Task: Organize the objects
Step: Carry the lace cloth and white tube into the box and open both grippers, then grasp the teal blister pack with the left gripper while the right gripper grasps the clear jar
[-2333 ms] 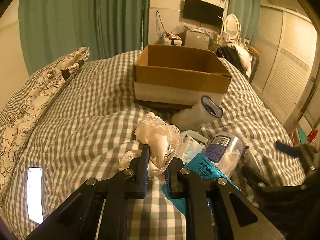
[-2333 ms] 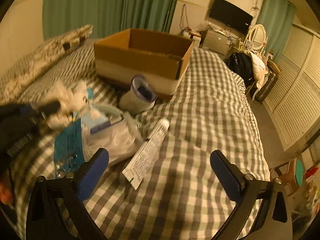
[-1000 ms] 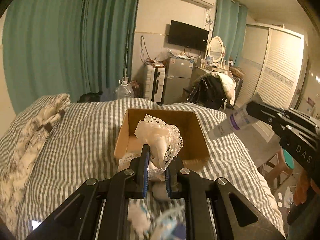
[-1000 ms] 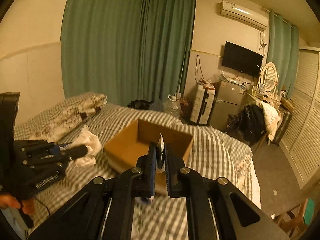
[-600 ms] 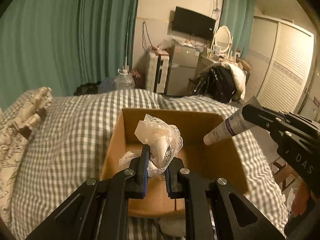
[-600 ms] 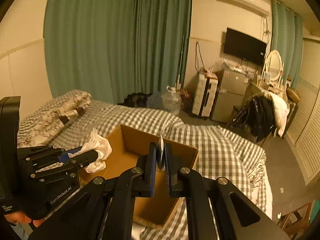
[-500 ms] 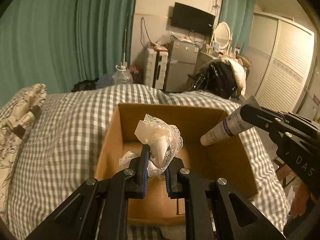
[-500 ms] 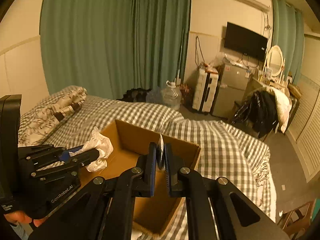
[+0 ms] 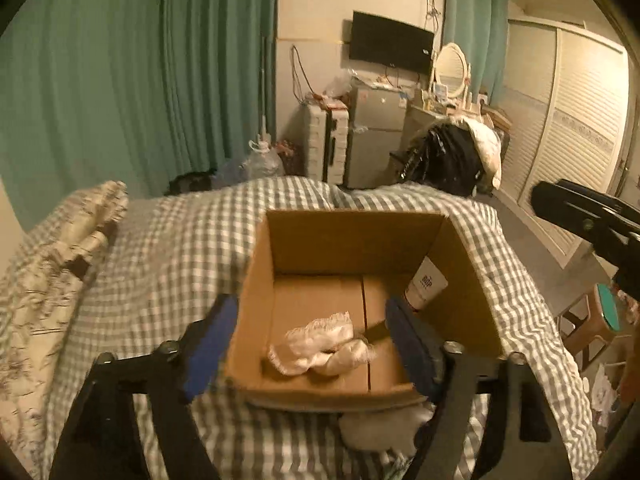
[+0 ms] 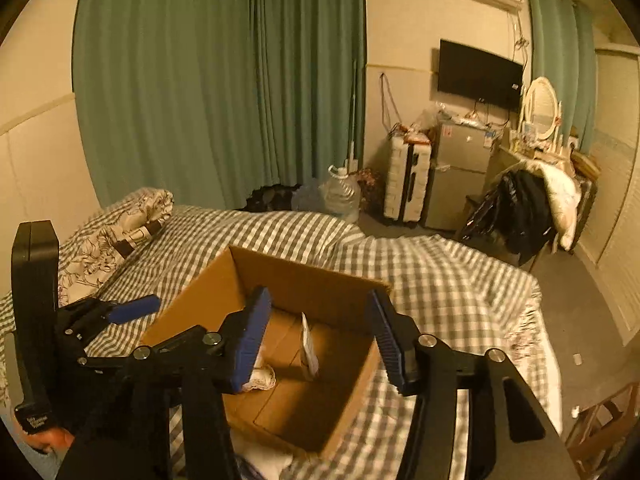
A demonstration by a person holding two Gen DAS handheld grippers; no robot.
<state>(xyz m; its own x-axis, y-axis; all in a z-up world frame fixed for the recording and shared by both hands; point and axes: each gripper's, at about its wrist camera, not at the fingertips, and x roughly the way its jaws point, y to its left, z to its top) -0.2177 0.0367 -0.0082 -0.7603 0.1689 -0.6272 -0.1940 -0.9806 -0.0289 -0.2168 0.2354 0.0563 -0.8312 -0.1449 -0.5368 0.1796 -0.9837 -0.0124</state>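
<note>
An open cardboard box [image 9: 352,236] stands on the checked bed; it also shows in the right wrist view [image 10: 308,280]. A white lace cloth [image 9: 320,344] lies on the box floor near its front wall, partly seen in the right wrist view [image 10: 260,378]. A white tube [image 9: 426,286] leans in the box's right corner; it also shows in the right wrist view [image 10: 309,346]. My left gripper [image 9: 312,346] is open and empty above the box's front. My right gripper [image 10: 318,338] is open and empty above the box.
A patterned pillow [image 9: 52,256] lies at the left of the bed. White items [image 9: 376,428] lie on the bed just in front of the box. Beyond the bed stand a suitcase [image 10: 406,180], a small fridge [image 10: 460,168] and a chair piled with clothes [image 10: 528,204].
Both grippers have opened. The lace cloth has dropped from my left gripper onto the box floor, and the tube has dropped from my right gripper into the box's right corner.
</note>
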